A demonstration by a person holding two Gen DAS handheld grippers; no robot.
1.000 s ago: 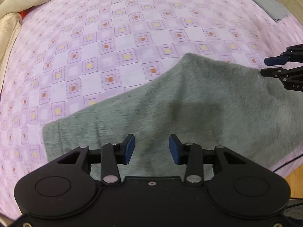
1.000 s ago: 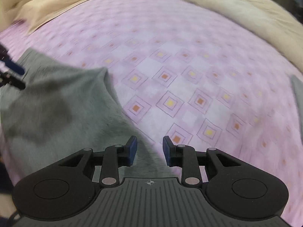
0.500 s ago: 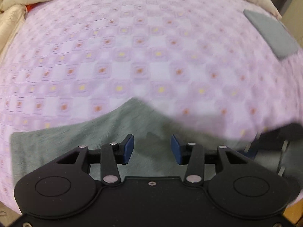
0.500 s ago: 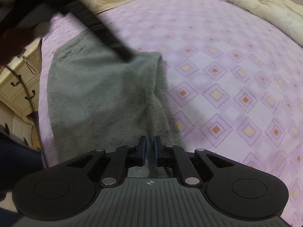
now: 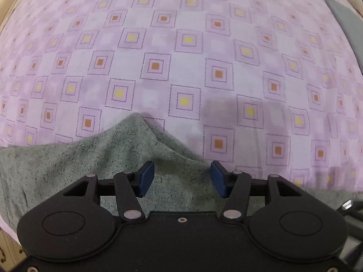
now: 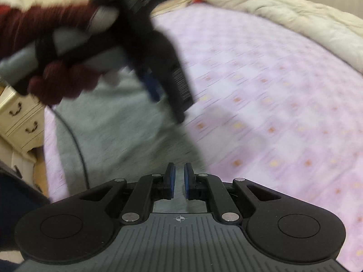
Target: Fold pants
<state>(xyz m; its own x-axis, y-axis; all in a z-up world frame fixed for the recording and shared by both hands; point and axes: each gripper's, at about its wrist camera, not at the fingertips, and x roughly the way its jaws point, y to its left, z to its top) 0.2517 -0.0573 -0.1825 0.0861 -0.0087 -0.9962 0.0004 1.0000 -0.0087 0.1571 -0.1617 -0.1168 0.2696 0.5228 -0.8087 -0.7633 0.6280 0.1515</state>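
Grey pants point(image 5: 90, 165) lie flat on the pink patterned bedsheet point(image 5: 181, 56), with a peaked corner near the picture's middle. My left gripper point(image 5: 182, 179) points straight down over that corner, its jaws opening; the cloth lies below the blue pads point(image 5: 146, 179), and they do not press on it. In the right wrist view the pants point(image 6: 118, 122) stretch away to the left. My right gripper point(image 6: 179, 179) is shut on their near edge, with grey cloth in the narrow gap. The left gripper point(image 6: 165, 99) shows there blurred, held by a hand in dark red point(image 6: 61, 86).
A folded grey cloth point(image 5: 347, 25) lies at the sheet's far right edge. A cream quilt point(image 6: 283, 11) is bunched along the far side of the bed. A cream dresser point(image 6: 20, 117) stands left of the bed, and a black cable point(image 6: 74, 145) trails over the pants.
My right gripper closed on the pants' edge and lifted slightly. My left gripper swept across the pants toward the right gripper, and its jaws widened.
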